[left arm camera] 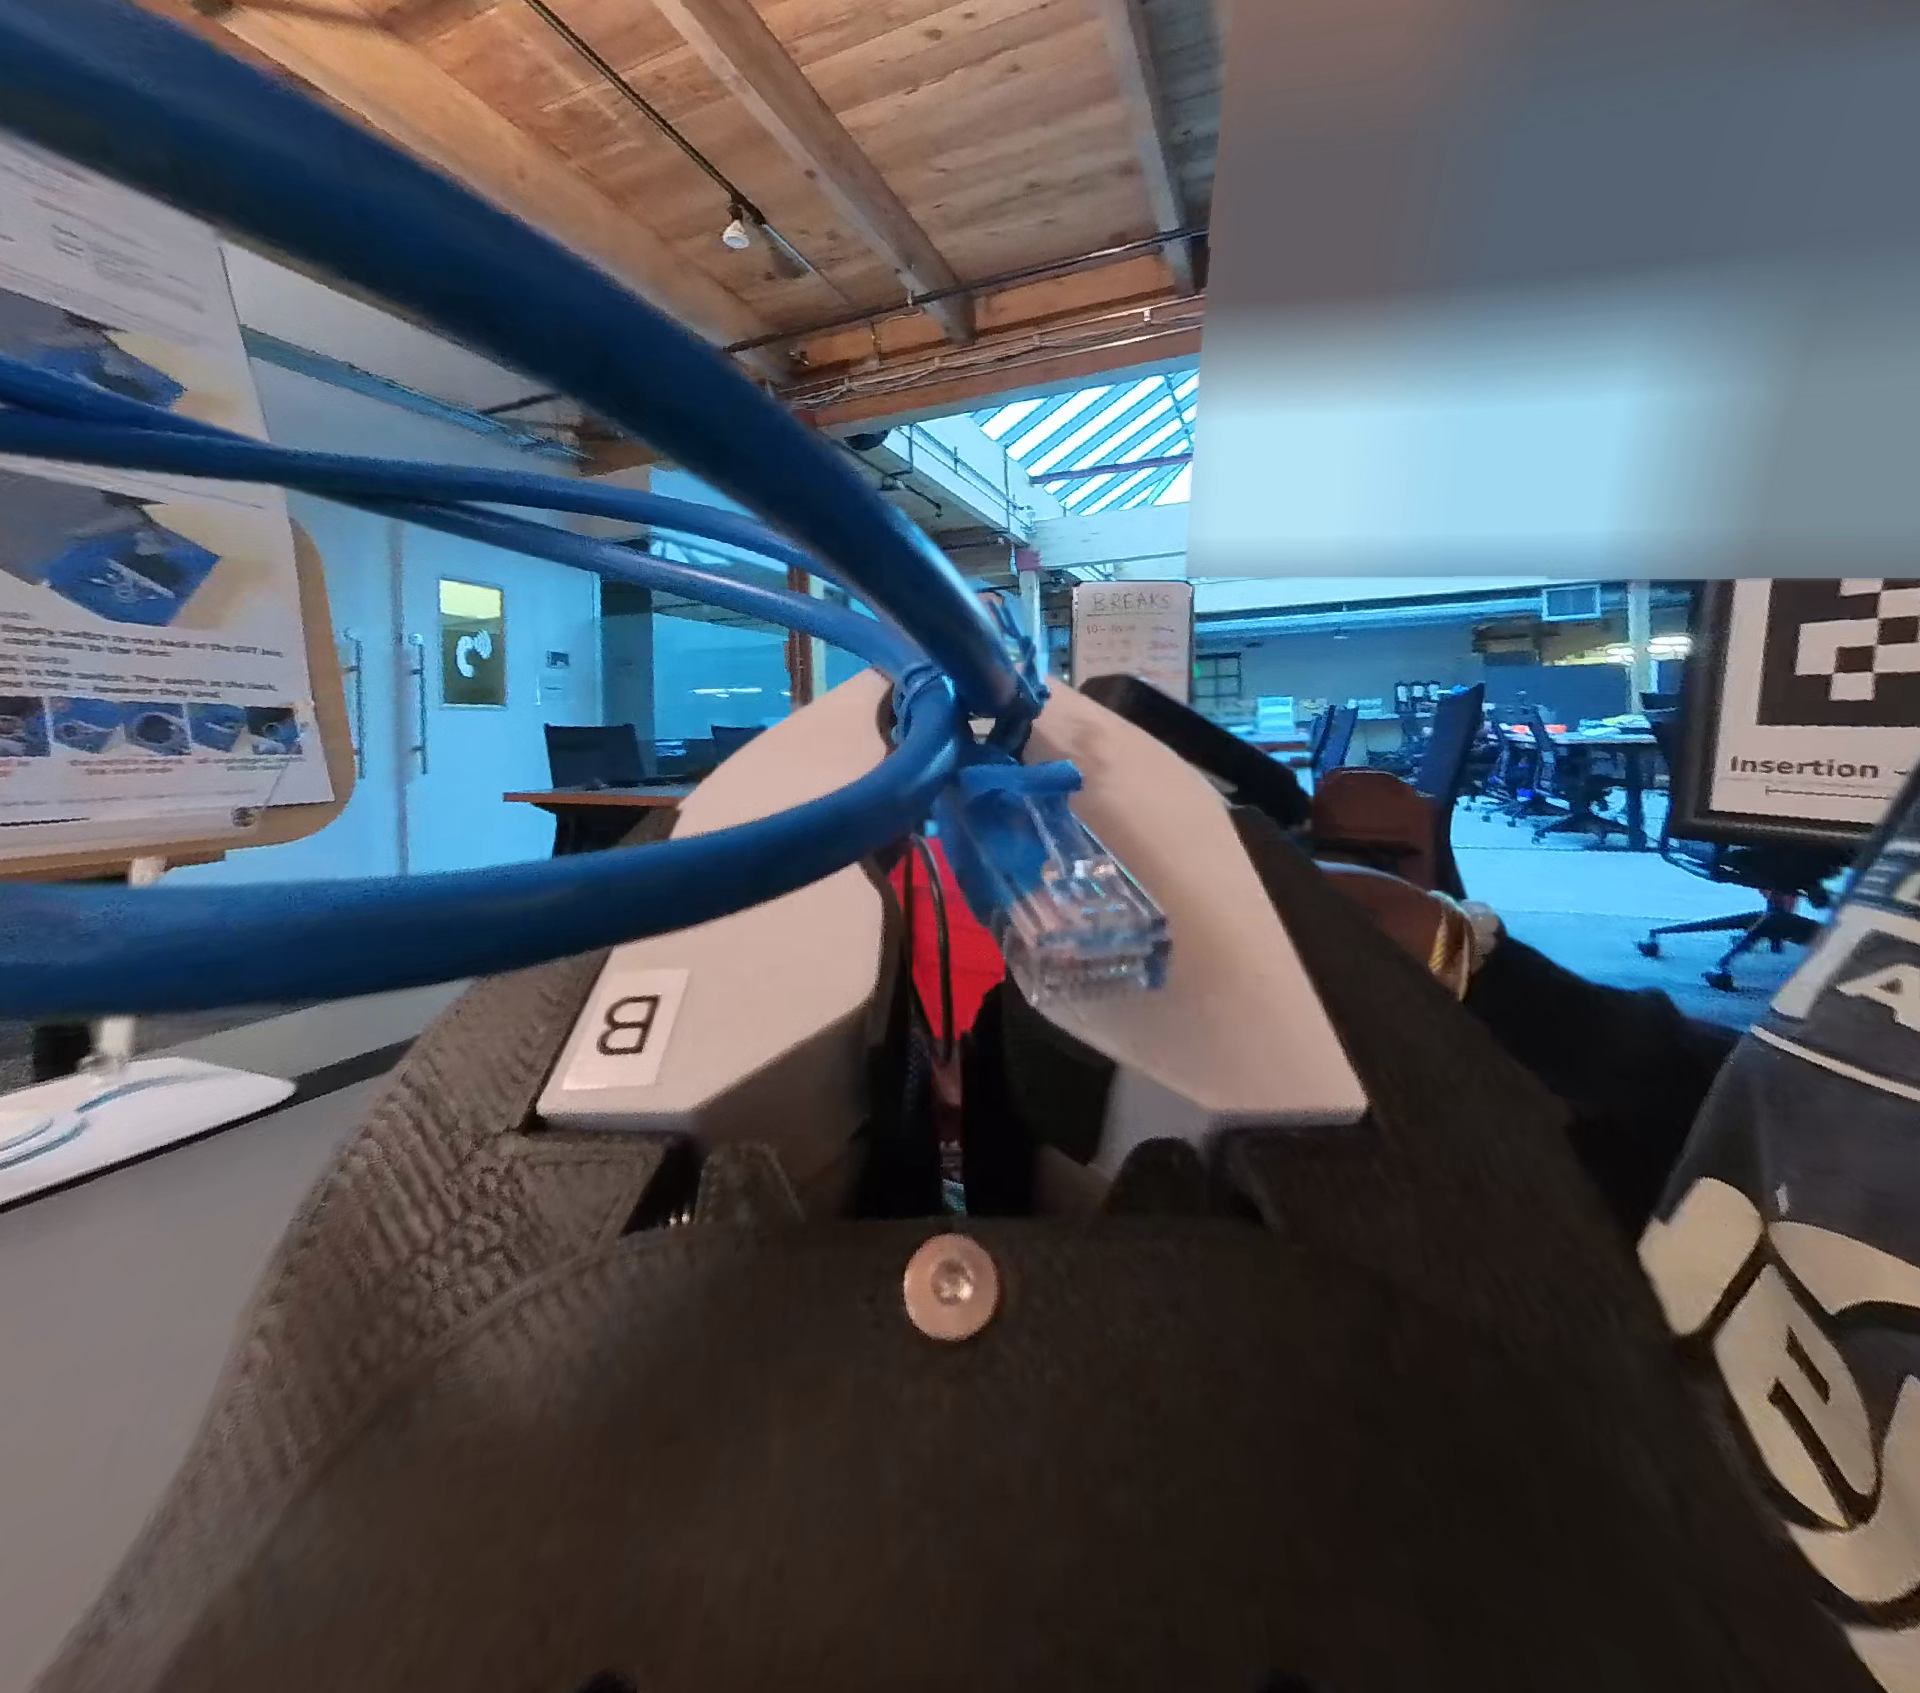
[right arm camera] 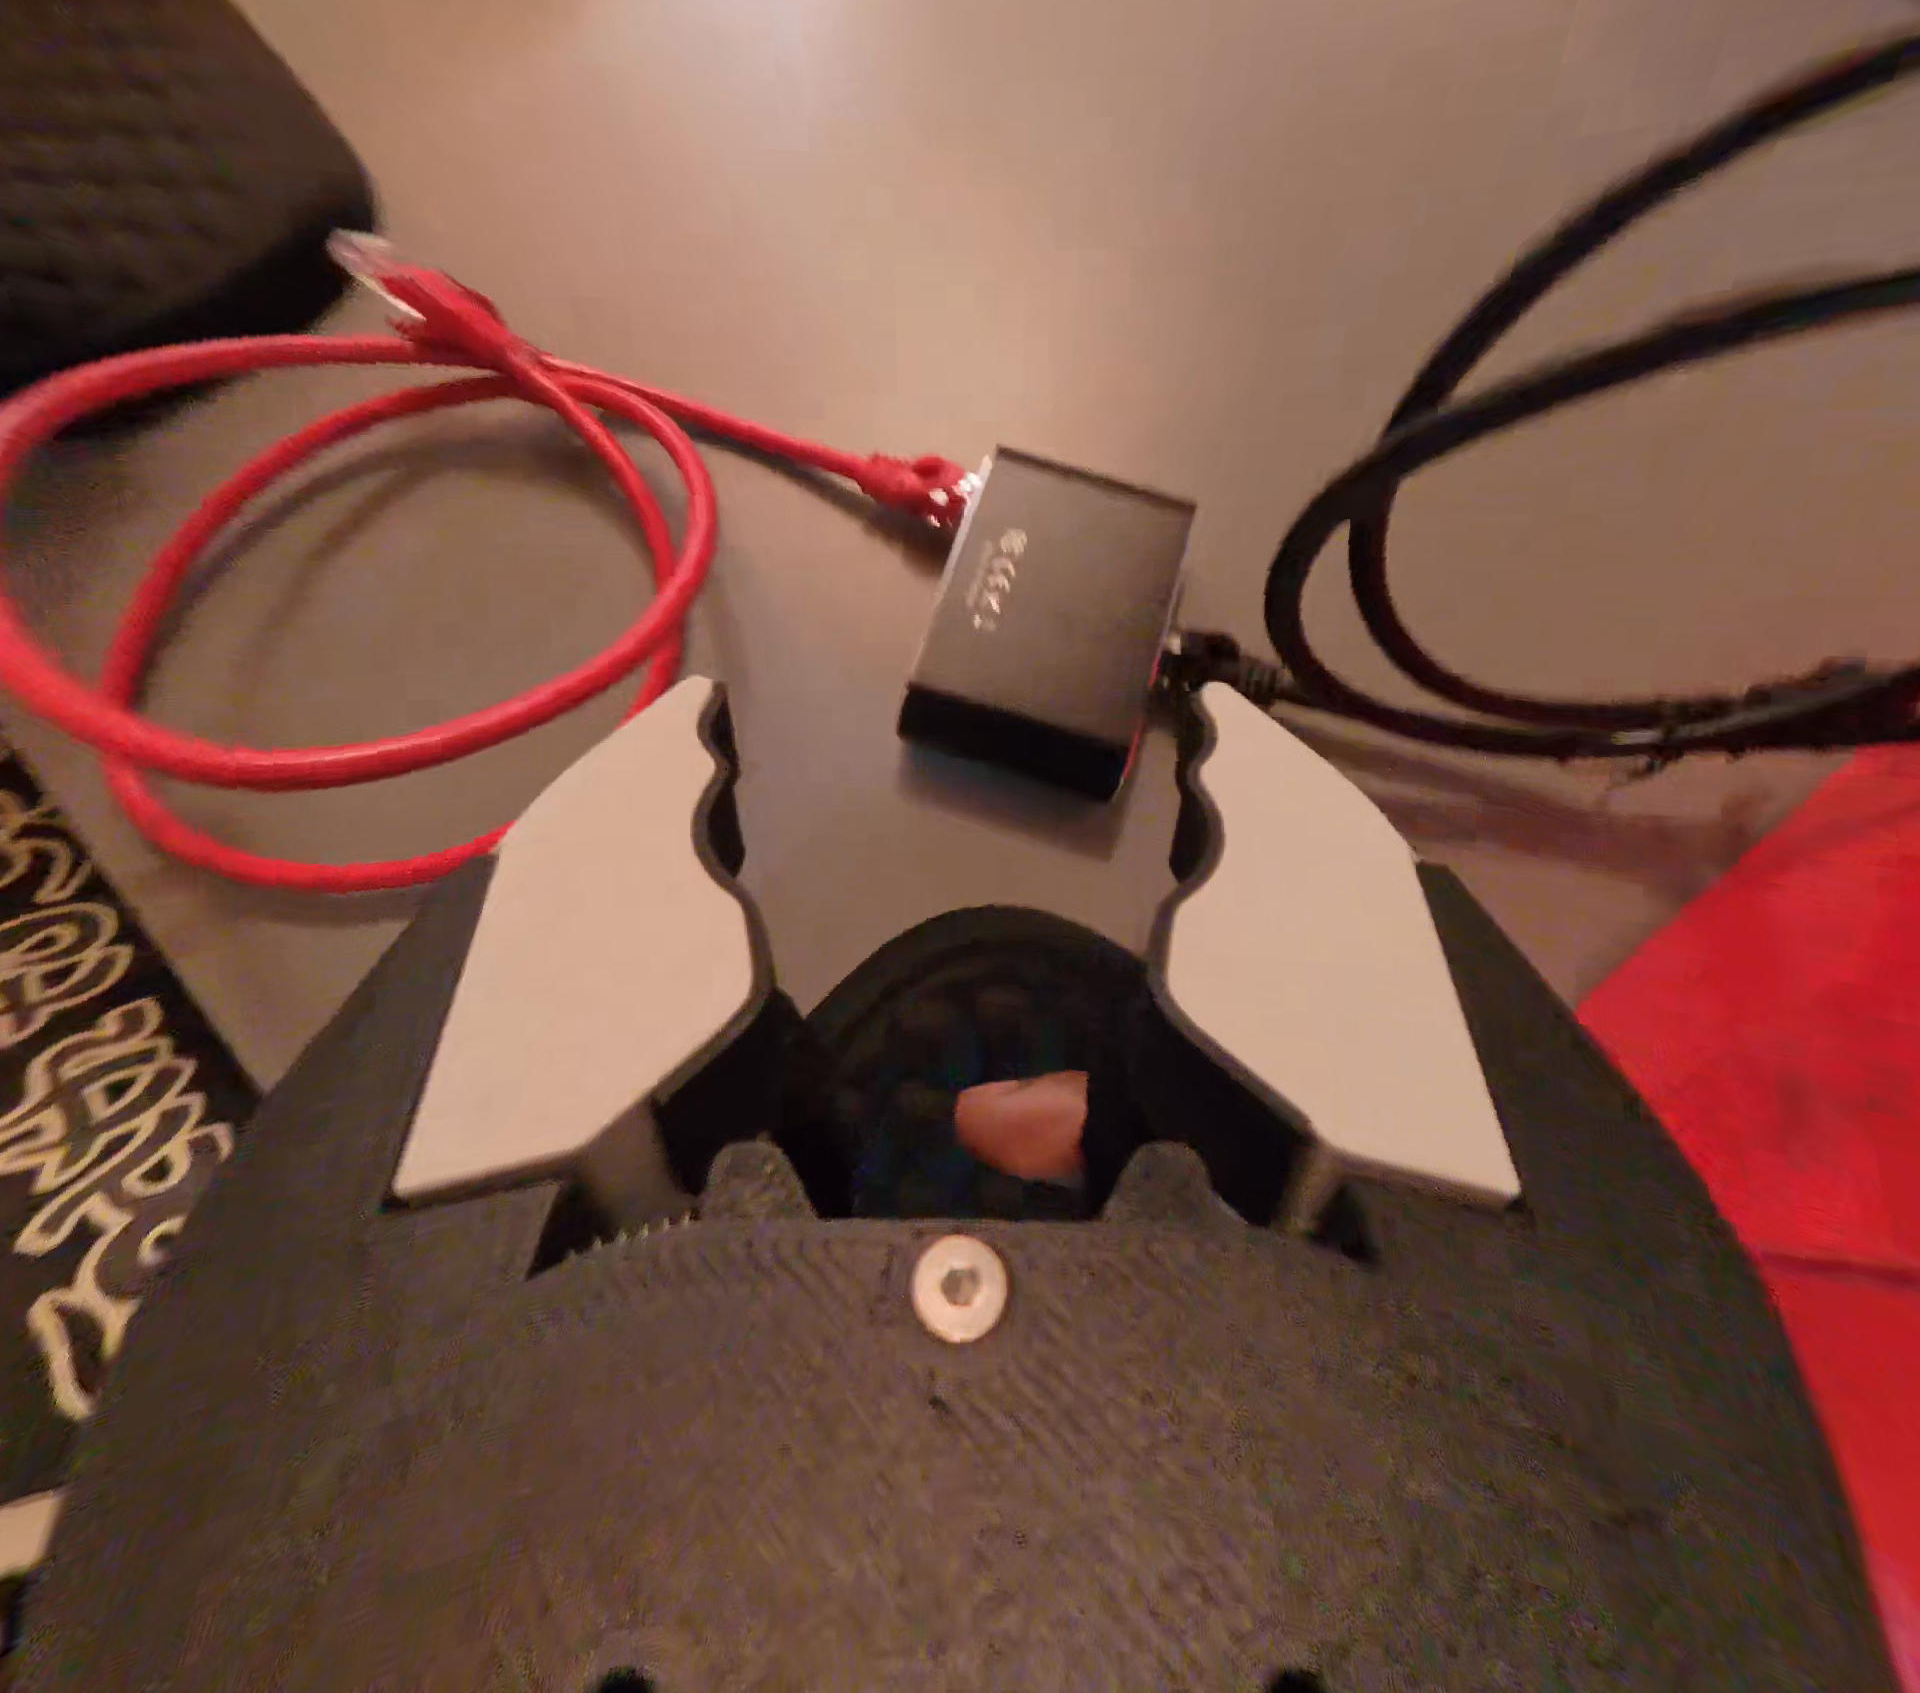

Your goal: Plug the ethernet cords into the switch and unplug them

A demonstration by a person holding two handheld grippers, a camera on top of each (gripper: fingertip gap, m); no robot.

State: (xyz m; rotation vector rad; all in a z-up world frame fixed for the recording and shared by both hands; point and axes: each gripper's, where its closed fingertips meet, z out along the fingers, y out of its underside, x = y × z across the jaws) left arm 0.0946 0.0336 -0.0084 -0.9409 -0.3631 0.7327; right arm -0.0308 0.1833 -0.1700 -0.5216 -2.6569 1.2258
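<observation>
**A:** What have you got in your left gripper (left arm camera: pixel 961 713)?

**B:** Your left gripper is clamped on the coiled blue ethernet cord (left arm camera: pixel 436 890), pinched near the fingertips where a tie bundles the loops. The cord's clear plastic plug (left arm camera: pixel 1081 911) with its blue boot hangs free on the near side of the fingers, pointing down and right. The loops fan out to the left. You are holding it raised, with the wooden plank ceiling (left arm camera: pixel 831 33) behind it.

**A:** And your right one?

**B:** Your right gripper (right arm camera: pixel 951 708) is spread wide with nothing between the grey fingers. It hangs over the dark surface (right arm camera: pixel 935 137), aimed down at the small black box-shaped switch (right arm camera: pixel 1049 615), which lies just beyond the fingertips, tilted.

**A:** What's in the switch?

**B:** A thin red ethernet cord (right arm camera: pixel 395 594) meets its far left side by a red-booted plug; the rest loops on the surface to the left, its other clear plug (right arm camera: pixel 369 261) lying loose near a black textured object (right arm camera: pixel 135 126). A black cord (right arm camera: pixel 1455 500) enters on the right side and curves away to the right.
</observation>
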